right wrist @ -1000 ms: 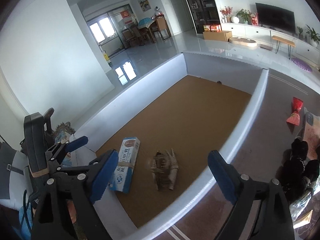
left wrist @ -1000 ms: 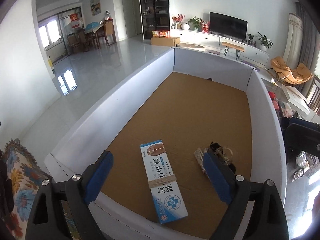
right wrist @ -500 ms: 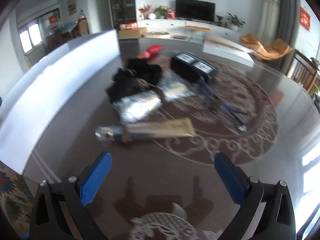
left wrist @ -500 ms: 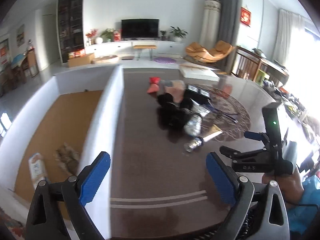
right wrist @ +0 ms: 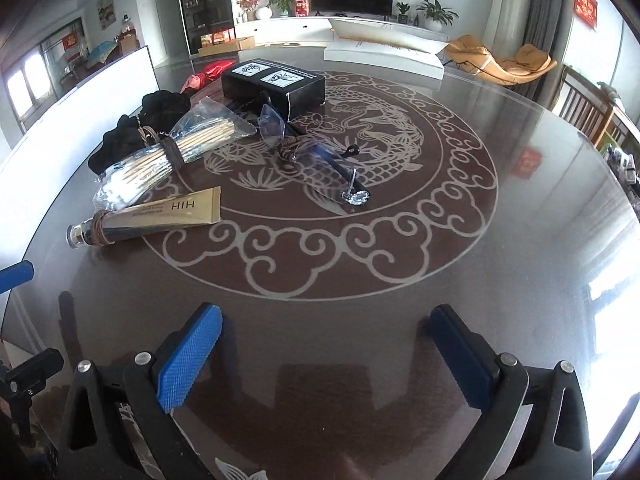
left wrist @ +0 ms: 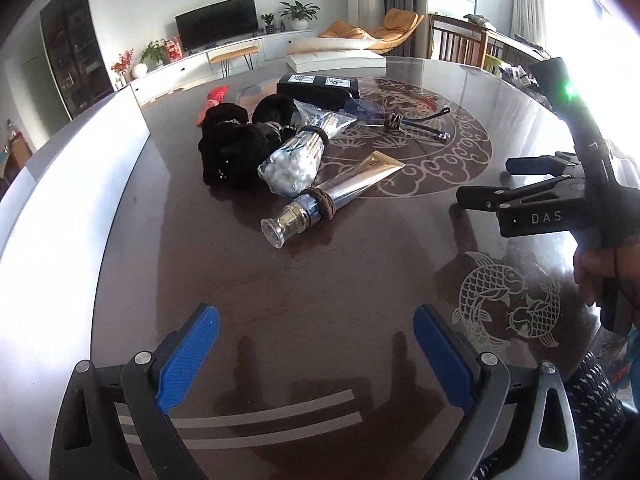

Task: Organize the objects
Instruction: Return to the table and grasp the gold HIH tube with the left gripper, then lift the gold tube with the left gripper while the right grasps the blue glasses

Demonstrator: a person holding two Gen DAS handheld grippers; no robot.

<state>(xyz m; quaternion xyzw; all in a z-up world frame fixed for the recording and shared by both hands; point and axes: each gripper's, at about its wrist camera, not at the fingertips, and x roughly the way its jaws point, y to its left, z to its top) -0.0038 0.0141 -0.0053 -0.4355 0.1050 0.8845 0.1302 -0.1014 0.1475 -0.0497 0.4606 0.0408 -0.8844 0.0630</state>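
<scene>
Left wrist view: white box wall (left wrist: 72, 184) stood at the far left edge of the dark glass table (left wrist: 320, 280), probably the place where sorted things go
Black fabric bundle (left wrist: 232, 148): lay nearest to that wall, touching the bag of cotton swabs (left wrist: 296, 156)
Gold tube (left wrist: 340, 192): lay just beside the swabs with a brown hair band around its neck, cap toward the camera; likely the closest thing to pick
Writing: the tube showed "HIH" in the right wrist view (right wrist: 160, 214); the black box (right wrist: 276, 84) had two white labels, too small to read
Glasses (right wrist: 316, 148): lay folded on the table ornament, apart from the pile
Left gripper (left wrist: 316, 356): jaws had just opened wide, nothing between them
Right gripper (right wrist: 326, 356): also just opened fully, empty, above bare table; its body read "DAS"
</scene>
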